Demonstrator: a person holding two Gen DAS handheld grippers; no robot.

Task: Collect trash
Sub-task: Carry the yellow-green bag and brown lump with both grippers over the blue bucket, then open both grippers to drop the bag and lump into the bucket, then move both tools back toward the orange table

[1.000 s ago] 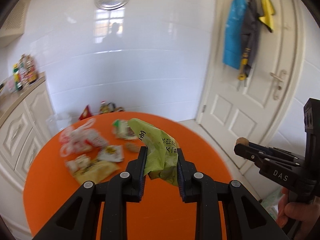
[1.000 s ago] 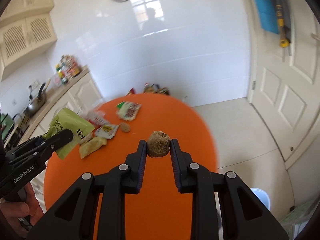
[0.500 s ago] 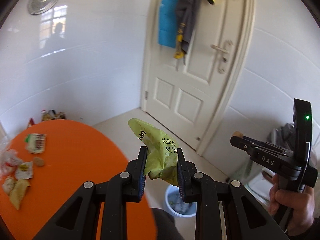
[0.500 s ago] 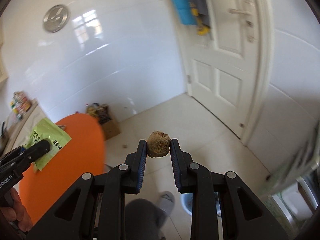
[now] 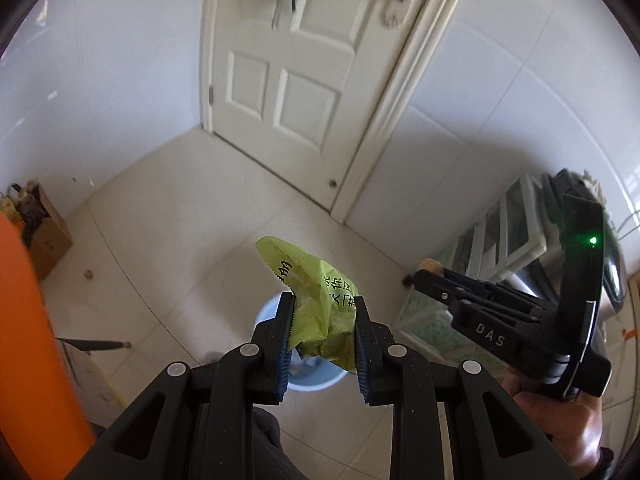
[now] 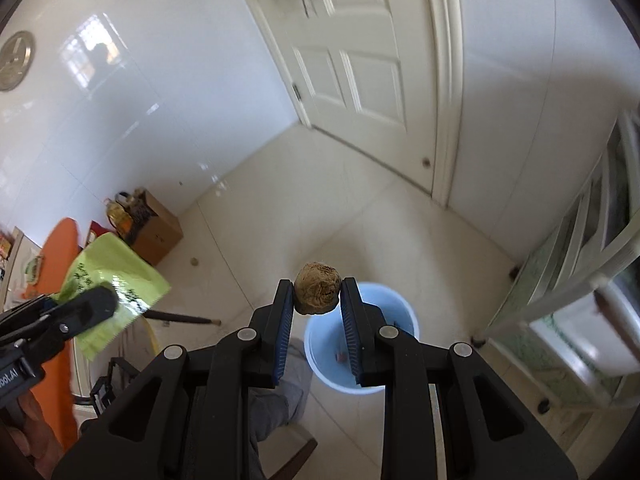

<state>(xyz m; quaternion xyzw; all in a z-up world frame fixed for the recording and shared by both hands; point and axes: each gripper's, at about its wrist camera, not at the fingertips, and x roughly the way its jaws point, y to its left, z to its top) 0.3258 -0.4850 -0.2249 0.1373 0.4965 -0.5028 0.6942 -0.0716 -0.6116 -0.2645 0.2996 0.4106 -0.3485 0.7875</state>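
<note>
My left gripper [image 5: 322, 300] is shut on a crumpled green snack wrapper [image 5: 316, 300] with black print, held above a light blue bin [image 5: 316, 376] on the tiled floor. The right gripper [image 6: 317, 286] is shut on a brown walnut-like ball [image 6: 317, 288], hanging over the same blue bin [image 6: 360, 344], which holds a few scraps. In the left wrist view the right gripper [image 5: 424, 274] shows at the right with the ball [image 5: 431, 266] at its tip. In the right wrist view the left gripper [image 6: 100, 300] and the wrapper [image 6: 112, 276] sit at the left.
The orange table [image 5: 28, 340] edge lies at the left. A cardboard box [image 6: 156, 232] with bags stands by the wall. A white door [image 5: 292, 76] is ahead, a white shelf unit [image 6: 580, 280] at the right. A stick [image 6: 180, 318] lies on the floor, and a person's leg [image 6: 276, 392] is below.
Both grippers swung away from the orange table toward the door and tilted down over the floor. The blue bin now lies under them. Each still holds its item.
</note>
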